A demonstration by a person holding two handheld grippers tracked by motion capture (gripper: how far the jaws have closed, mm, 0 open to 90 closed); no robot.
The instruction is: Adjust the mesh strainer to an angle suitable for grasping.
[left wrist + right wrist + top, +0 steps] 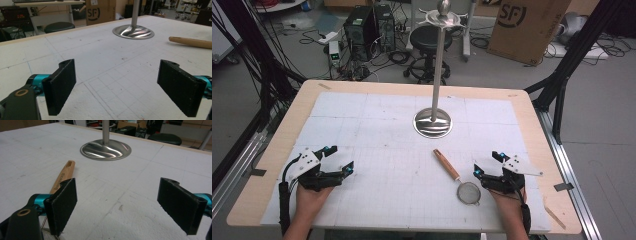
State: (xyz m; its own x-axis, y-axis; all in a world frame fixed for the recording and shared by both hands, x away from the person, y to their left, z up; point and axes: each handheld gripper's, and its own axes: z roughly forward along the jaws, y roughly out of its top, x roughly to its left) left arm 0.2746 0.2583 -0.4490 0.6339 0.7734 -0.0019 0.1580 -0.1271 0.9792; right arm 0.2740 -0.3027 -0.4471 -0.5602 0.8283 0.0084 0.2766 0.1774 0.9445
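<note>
High view recorded one strainer (pixel 460 181) lower right of centre, wooden handle up-left, just beside right gripper (pixel 488 163), jaws wide, left gripper (pixel 339 158) lower left, likewise wide, one steel stand (pixel 433 122) at centre.

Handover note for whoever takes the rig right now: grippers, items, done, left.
Left gripper: open, holding nothing, near the table's left front.
Right gripper: open, holding nothing, just right of the strainer.
The strainer lies flat on the white mat, its wooden handle pointing towards the steel stand at the centre back.
Done: nothing picked up yet.
Left: probably grasp the strainer with the right gripper; hanging it on the stand's top looks like the likely aim.
</note>
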